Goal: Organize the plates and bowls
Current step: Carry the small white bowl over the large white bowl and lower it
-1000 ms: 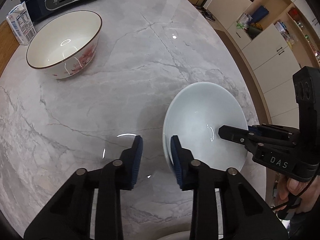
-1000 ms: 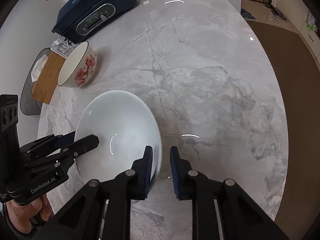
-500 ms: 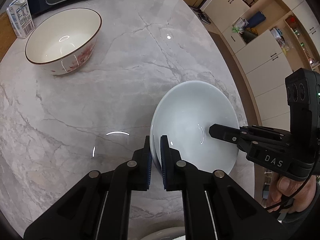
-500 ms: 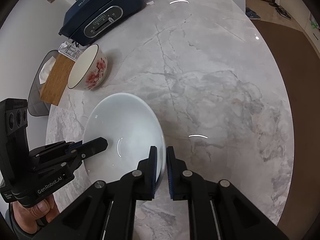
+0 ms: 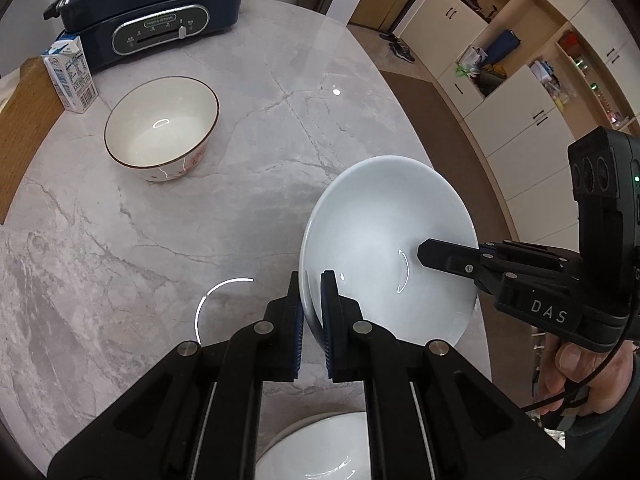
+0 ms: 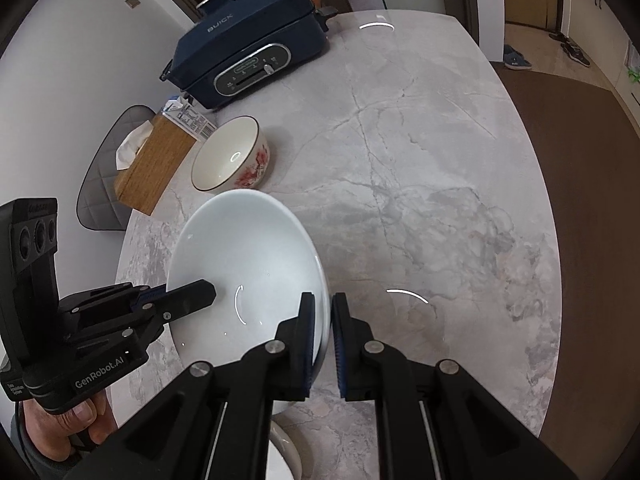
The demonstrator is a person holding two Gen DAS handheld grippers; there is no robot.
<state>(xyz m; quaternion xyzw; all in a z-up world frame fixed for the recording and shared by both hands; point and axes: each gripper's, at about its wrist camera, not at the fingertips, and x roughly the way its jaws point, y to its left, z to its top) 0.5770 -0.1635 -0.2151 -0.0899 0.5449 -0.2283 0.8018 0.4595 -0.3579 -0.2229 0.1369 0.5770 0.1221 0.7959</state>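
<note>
A plain white bowl [image 5: 384, 232] [image 6: 244, 256] hangs above the marble table [image 5: 160, 240], gripped from both sides. My left gripper [image 5: 311, 280] is shut on its left rim, and my right gripper [image 6: 320, 300] is shut on the opposite rim. In the left wrist view the right gripper's finger [image 5: 448, 258] reaches over the bowl's far edge. A cream bowl with a brown rim and red flowers [image 5: 162, 128] [image 6: 232, 156] stands on the table beyond. Another white dish [image 5: 316, 452] [image 6: 280, 456] lies near the table's front edge, partly hidden under the fingers.
A dark blue electric cooker [image 5: 152, 20] [image 6: 252, 60] sits at the back of the table [image 6: 440, 160]. Beside it stand a small milk carton [image 5: 70, 74] and a wooden tissue box [image 6: 154, 164]. Cabinets and open shelves [image 5: 520, 80] line the room to the right.
Both grippers closed on the white bowl's rims, then lifted it off the table. The table and flowered bowl now look farther away.
</note>
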